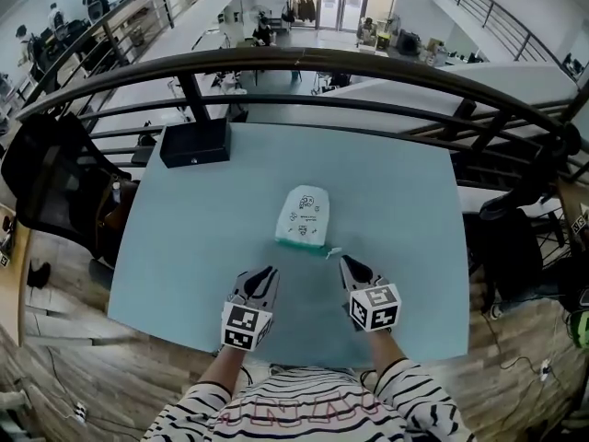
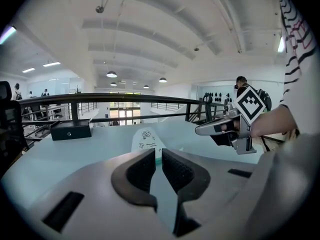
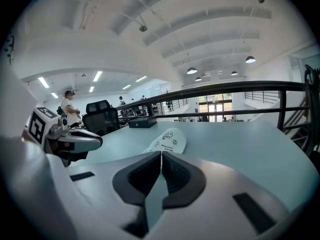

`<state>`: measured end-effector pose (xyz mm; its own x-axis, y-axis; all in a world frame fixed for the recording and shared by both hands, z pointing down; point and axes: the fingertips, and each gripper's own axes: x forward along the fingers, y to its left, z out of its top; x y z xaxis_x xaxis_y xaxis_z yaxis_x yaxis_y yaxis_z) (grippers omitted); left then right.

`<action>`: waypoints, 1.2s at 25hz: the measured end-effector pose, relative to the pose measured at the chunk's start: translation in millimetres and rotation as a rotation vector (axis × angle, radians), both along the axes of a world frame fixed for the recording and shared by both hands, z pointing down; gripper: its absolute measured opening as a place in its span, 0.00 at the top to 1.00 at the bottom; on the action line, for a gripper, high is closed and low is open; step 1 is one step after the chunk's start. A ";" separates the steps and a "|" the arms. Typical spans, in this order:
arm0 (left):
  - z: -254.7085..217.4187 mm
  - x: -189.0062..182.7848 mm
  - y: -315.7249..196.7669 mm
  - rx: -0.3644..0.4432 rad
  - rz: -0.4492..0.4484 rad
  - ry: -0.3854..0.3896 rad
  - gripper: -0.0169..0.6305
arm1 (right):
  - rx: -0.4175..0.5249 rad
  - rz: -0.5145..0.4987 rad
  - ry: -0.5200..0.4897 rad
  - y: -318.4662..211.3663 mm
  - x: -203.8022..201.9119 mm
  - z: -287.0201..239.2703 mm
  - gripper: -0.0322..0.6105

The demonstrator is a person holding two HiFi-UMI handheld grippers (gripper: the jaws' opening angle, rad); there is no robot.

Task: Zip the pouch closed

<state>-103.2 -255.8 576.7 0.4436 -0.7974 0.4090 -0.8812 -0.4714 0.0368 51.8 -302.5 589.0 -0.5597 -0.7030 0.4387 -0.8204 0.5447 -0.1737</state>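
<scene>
A white pouch (image 1: 305, 215) with small printed drawings and a teal zipper edge lies flat near the middle of the pale blue table (image 1: 202, 238). The pouch (image 2: 144, 138) also shows ahead of the left jaws, and the pouch (image 3: 168, 140) ahead of the right jaws. My left gripper (image 1: 267, 275) hovers just short of the pouch's near left corner, shut and holding nothing. My right gripper (image 1: 347, 265) is beside the near right corner, by the zipper pull (image 1: 333, 250), also shut and empty. Neither touches the pouch.
A black box (image 1: 194, 142) stands at the table's far left corner. A dark curved railing (image 1: 304, 63) runs behind the table. A black office chair (image 1: 55, 182) stands to the left. The person's striped sleeves (image 1: 405, 399) are at the near edge.
</scene>
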 end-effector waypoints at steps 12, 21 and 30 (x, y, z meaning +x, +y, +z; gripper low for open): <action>51.3 25.7 -31.6 -0.123 0.048 -0.014 0.93 | -0.024 -0.223 0.129 -38.8 0.4 54.0 0.90; 73.4 31.2 -42.8 -0.170 0.063 -0.008 0.93 | -0.044 -0.378 0.152 -51.7 -3.4 77.5 0.90; 85.3 38.0 -44.6 -0.215 0.075 0.029 0.80 | -0.082 -0.579 0.214 -43.5 -8.0 103.0 0.73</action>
<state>-65.2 -300.4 661.9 0.5122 -0.6576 0.5525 -0.8413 -0.5137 0.1686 43.8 -346.1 692.0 -0.7337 -0.2710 0.6231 -0.4170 0.9036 -0.0979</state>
